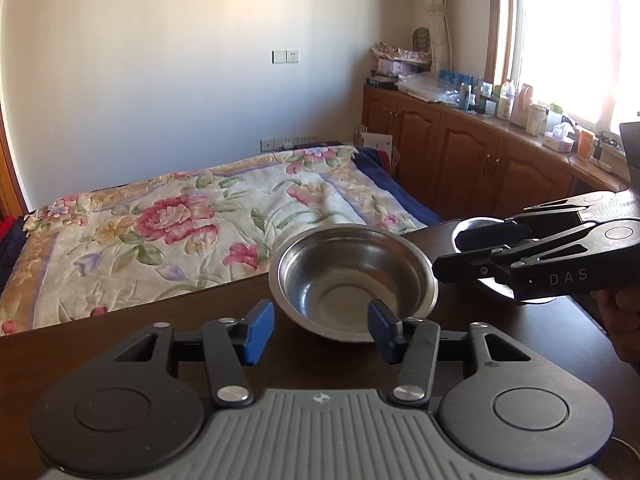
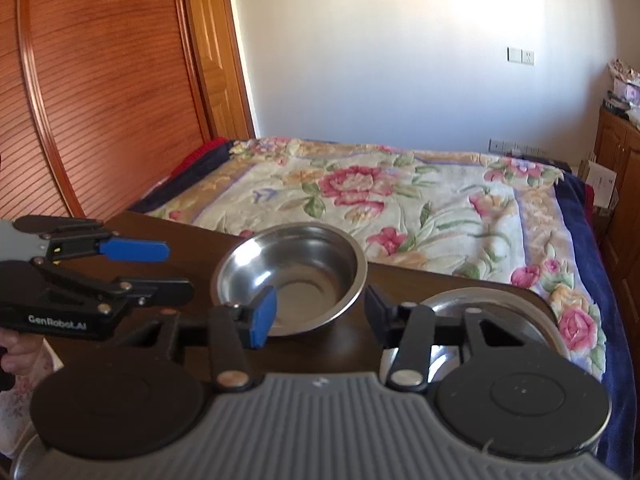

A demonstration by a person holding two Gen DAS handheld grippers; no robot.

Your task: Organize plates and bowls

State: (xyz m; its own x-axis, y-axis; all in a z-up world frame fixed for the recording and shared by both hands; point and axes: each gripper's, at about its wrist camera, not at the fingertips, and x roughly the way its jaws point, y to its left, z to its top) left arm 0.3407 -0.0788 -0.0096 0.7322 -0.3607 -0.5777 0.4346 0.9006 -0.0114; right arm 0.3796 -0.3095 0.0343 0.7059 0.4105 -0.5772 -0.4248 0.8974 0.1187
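A dark wooden table stands at the foot of a bed spread with a floral blanket. Behind it is a plain white wall with sockets; a louvred wooden wardrobe fills one side, and on the other a row of wooden cabinets runs under a bright window, its top crowded with bottles and boxes.

A stainless steel bowl sits upright on the table near the bed-side edge. The left gripper has its jaws partly open, with the bowl's near rim between its blue pads; one pad seems to touch the rim, though I cannot be sure it presses. A second steel dish lies just beside the bowl. The right gripper hovers half open over the gap between the two, holding nothing, its arm partly hiding the dish.
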